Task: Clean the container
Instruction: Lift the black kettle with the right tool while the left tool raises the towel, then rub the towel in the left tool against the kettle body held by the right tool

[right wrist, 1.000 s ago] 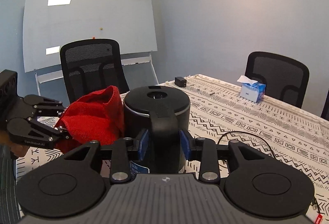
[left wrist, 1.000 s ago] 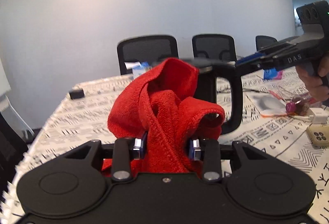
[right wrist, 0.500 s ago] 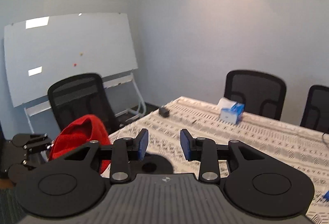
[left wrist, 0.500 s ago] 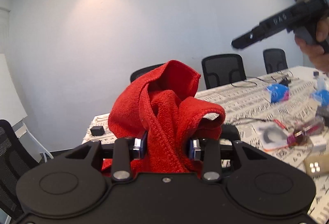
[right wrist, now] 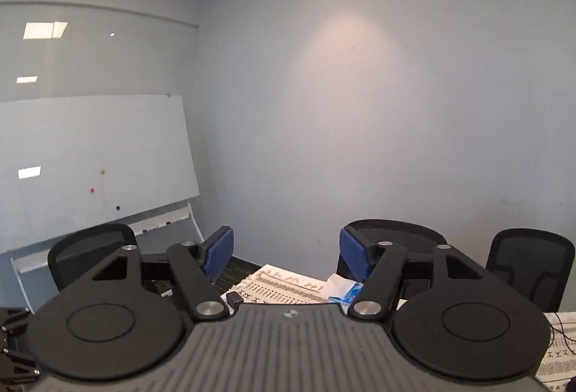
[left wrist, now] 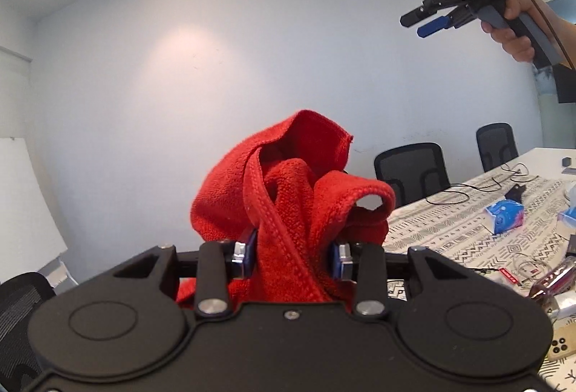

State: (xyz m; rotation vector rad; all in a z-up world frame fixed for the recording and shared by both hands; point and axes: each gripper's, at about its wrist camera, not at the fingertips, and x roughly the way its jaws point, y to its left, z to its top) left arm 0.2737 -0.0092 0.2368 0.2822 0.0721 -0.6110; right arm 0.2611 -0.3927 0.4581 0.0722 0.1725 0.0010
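Observation:
A crumpled red cloth (left wrist: 288,176) sticks up between the pads of my left gripper (left wrist: 293,255), which is shut on it and held high above the patterned table (left wrist: 450,230). My right gripper (right wrist: 286,251) is raised well over the table; its jaws are opening and nothing is between them. In the left wrist view the right gripper (left wrist: 419,25) shows at the upper right, gripped by a person's hand (left wrist: 514,28). The black container is in neither view.
Black office chairs (left wrist: 414,169) line the table's far side. A blue tissue pack (left wrist: 504,213), cables, a phone (left wrist: 561,347) and small packets lie on the right of the table. A whiteboard (right wrist: 90,158) leans at the left wall. A tissue box (right wrist: 342,287) sits near the table's end.
Both grippers rose. The right gripper let go of the black container's handle, lifted away and spread its jaws; the container dropped out of view. The left gripper kept the red cloth.

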